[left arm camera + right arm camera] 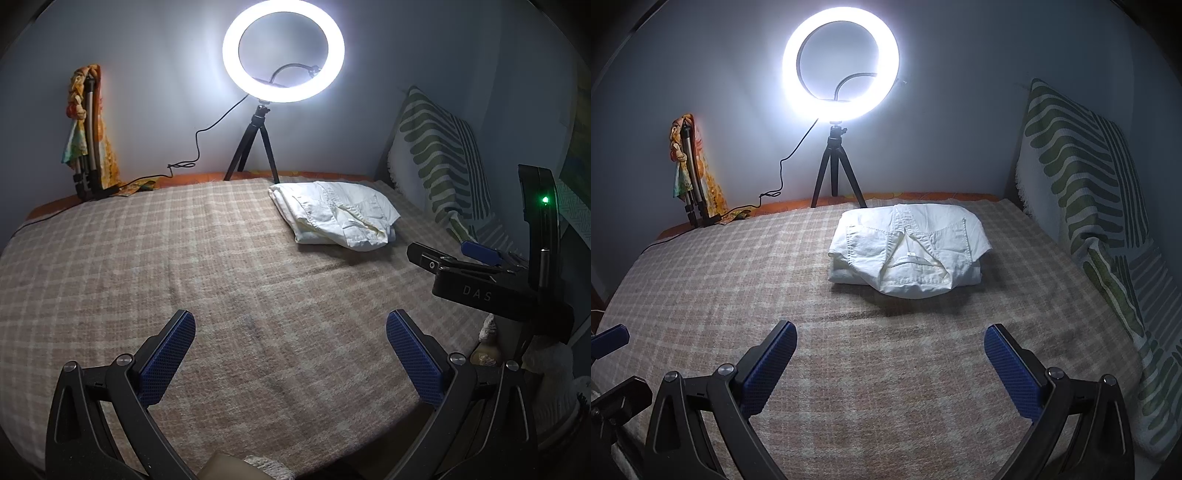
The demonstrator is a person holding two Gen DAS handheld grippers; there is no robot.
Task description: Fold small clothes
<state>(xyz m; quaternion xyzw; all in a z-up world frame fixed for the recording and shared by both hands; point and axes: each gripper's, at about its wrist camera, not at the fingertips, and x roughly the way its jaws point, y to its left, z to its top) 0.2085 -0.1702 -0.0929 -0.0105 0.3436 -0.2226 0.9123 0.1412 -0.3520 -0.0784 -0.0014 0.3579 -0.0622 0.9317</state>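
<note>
With both the left gripper (290,354) and right gripper (890,365) spread empty, the folded white shirt (908,249) at twelve o'clock could unfold if snagged carelessly.

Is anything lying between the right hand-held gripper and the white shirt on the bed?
Nothing visible. Only bare plaid blanket lies between the open right hand-held gripper and the folded shirt. The left hand-held gripper sits off to the left edge, clear of that path.
</note>
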